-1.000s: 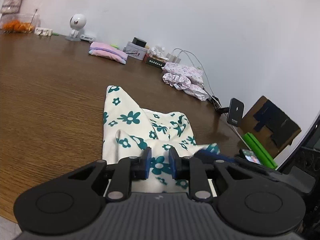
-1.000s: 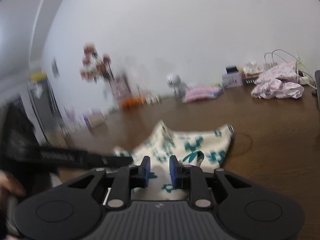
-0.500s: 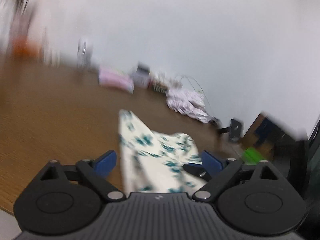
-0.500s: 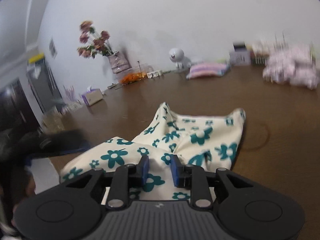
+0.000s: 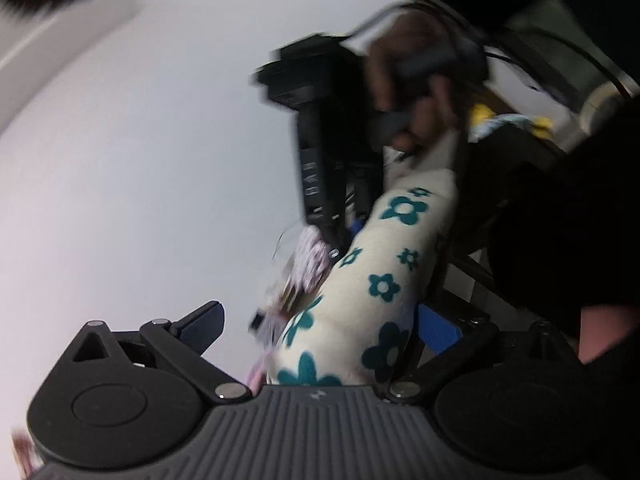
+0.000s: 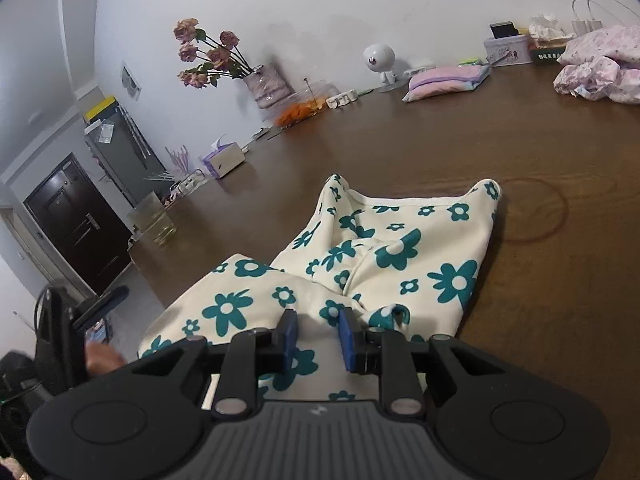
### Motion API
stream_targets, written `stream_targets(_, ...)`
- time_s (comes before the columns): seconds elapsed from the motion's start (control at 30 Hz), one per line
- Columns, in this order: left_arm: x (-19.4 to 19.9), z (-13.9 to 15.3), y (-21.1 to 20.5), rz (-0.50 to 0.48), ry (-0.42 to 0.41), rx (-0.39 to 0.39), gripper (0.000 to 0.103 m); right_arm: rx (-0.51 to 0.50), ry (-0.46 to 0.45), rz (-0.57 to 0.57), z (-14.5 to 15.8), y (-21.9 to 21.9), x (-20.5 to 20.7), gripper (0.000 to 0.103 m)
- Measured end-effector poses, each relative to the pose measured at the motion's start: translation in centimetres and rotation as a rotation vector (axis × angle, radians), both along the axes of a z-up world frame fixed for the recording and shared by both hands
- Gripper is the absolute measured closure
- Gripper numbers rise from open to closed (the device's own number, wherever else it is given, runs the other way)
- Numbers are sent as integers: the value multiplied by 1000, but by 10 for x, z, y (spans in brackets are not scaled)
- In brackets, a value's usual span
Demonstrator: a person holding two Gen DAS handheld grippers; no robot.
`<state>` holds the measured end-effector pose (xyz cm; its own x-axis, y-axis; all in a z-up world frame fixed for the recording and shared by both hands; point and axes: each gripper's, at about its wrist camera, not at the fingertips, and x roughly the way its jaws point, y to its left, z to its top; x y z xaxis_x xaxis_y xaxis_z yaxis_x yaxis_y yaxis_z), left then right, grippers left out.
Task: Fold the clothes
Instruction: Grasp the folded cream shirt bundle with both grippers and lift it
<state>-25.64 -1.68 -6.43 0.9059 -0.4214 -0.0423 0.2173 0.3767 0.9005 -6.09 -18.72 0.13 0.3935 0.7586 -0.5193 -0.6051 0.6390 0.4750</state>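
Note:
A cream garment with teal flowers (image 6: 400,248) lies crumpled on the brown table (image 6: 560,300), its near part hanging over the front edge. My right gripper (image 6: 318,336) is shut on a fold of its near end, the jaws still closing a little. In the blurred left wrist view, my left gripper (image 5: 318,328) is rolled onto its side with its jaws opening wide. The garment (image 5: 380,280) runs between its blue pads (image 5: 202,322), which do not press on it. Further along the cloth, a hand holds the right gripper (image 5: 344,240).
At the table's far side are a folded pink cloth (image 6: 444,80), a crumpled pink heap (image 6: 600,72), a white toy robot (image 6: 380,60) and a vase of roses (image 6: 268,84). A tissue box (image 6: 224,158) and a glass tub (image 6: 154,220) stand along the left edge.
My left gripper let go of the garment, opened wide, rolled onto its side and swung off toward the table's near edge. My right gripper kept its hold and tipped down a little.

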Motion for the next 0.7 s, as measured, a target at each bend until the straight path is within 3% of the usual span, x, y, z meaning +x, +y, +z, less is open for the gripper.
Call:
stream_targets(0.13, 10, -3, 2, -67, 26, 85, 3, -15, 5, 9, 3, 0, -12, 83)
stream_targets(0.3, 28, 6, 5, -76, 190, 103, 33, -5, 0, 29, 7, -9, -23, 81)
stream_targets(0.37, 30, 6, 3, -84, 215, 125, 36, -35, -67, 34, 15, -14, -35, 77)
stream_targets(0.43, 32, 9, 2, -83, 238, 130, 37, -103, -243, 47, 33, -18, -63, 48)
stream_targets(0.47, 33, 11, 2, -81, 256, 125, 37, -124, -371, 78, 41, -20, -84, 39)
stream_targets(0.53, 34, 15, 2, -79, 290, 102, 37, -181, -639, 179, 44, -24, -124, 7)
stream_targets(0.57, 35, 17, 1, -78, 311, 89, 37, -218, -762, 238, 43, -25, -143, 4)
stream_targets(0.7, 48, 35, -1, -69, 434, -8, 37, -505, -1056, 441, 4, -8, -178, 5)
